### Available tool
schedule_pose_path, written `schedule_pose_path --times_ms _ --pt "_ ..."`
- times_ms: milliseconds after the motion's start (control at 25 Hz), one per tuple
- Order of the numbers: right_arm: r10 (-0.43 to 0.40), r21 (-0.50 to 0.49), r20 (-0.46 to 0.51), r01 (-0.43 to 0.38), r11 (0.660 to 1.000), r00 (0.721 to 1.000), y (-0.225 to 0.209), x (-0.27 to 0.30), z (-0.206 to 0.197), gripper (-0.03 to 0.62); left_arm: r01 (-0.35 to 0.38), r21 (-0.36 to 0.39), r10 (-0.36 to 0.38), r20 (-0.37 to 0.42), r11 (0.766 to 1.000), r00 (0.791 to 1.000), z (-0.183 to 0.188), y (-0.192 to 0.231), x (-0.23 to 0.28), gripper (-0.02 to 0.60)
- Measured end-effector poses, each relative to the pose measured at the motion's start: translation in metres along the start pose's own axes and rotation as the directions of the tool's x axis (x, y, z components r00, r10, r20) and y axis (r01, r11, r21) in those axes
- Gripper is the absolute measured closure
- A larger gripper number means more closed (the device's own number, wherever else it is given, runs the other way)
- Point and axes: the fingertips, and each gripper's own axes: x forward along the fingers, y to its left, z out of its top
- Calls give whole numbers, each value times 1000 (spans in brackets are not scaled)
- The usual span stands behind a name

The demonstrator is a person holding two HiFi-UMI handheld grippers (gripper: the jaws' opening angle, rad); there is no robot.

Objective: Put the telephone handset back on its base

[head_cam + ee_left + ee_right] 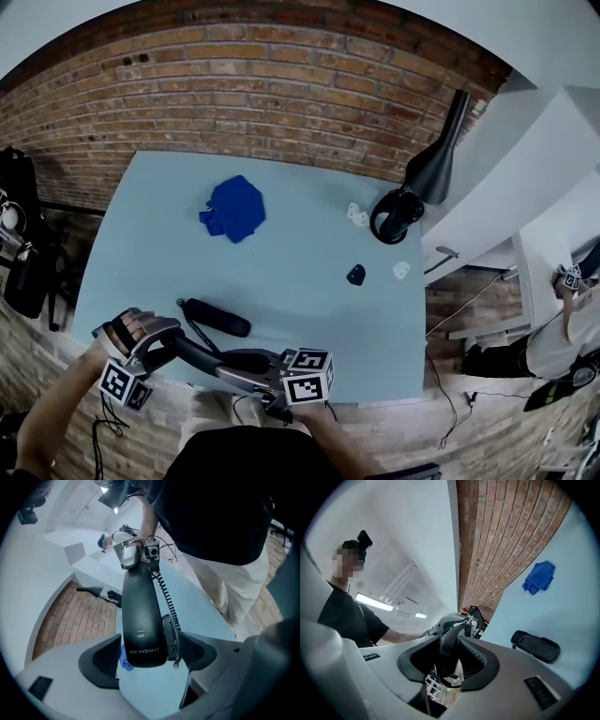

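The black telephone handset (220, 361) hangs above the front edge of the light blue table (309, 253), stretched between my two grippers. My right gripper (261, 362) is shut on one end; in the right gripper view its pads (476, 657) pinch the handset's (447, 648) narrow edge. My left gripper (155, 342) stands open around the other end: the handset (139, 606) lies between the wide pads (101, 660) with a gap on the left side. A coiled cord (166, 597) runs from it. The black base (216, 318) lies on the table just behind the handset, also in the right gripper view (535, 646).
A crumpled blue cloth (234, 207) lies mid-table. Black headphones (394, 216) and a black lamp (441, 155) stand at the far right corner, with small white pieces (357, 216) and a small black item (355, 275) nearby. A brick wall (281, 94) backs the table. Another person (562, 328) sits at right.
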Motion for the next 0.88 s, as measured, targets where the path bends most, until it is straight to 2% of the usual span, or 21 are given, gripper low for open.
schedule_pose_path --times_ms 80,160,240,360,480,640,760,880 --pt "16 6 -4 -16 1000 1000 1 1 -1 467 -11 -15 11 16 1000 1000 3 2 1 177" --pt "31 6 -8 -31 1000 999 2 1 -3 467 -24 -53 26 35 998 999 7 4 1 285" --pt "44 -4 -10 -44 999 999 4 0 -5 465 -37 -89 41 39 995 998 10 6 -1 299" --pt "52 -6 0 -52 999 999 4 -5 -8 465 -33 -106 36 33 994 999 14 5 -1 305" --pt "17 -35 23 -16 999 1000 0 -10 -7 462 -18 -125 20 11 992 1000 17 6 0 308" --pt "-35 -131 16 37 991 999 -5 -8 -7 456 -30 -152 22 -53 988 998 15 5 0 311" --pt "-95 -272 -11 89 958 995 -10 -10 -8 425 -27 -182 11 -87 983 996 12 2 4 311" --pt "-169 -438 -27 140 888 985 -12 -17 -6 380 -14 -199 -11 -122 980 993 7 0 3 311"
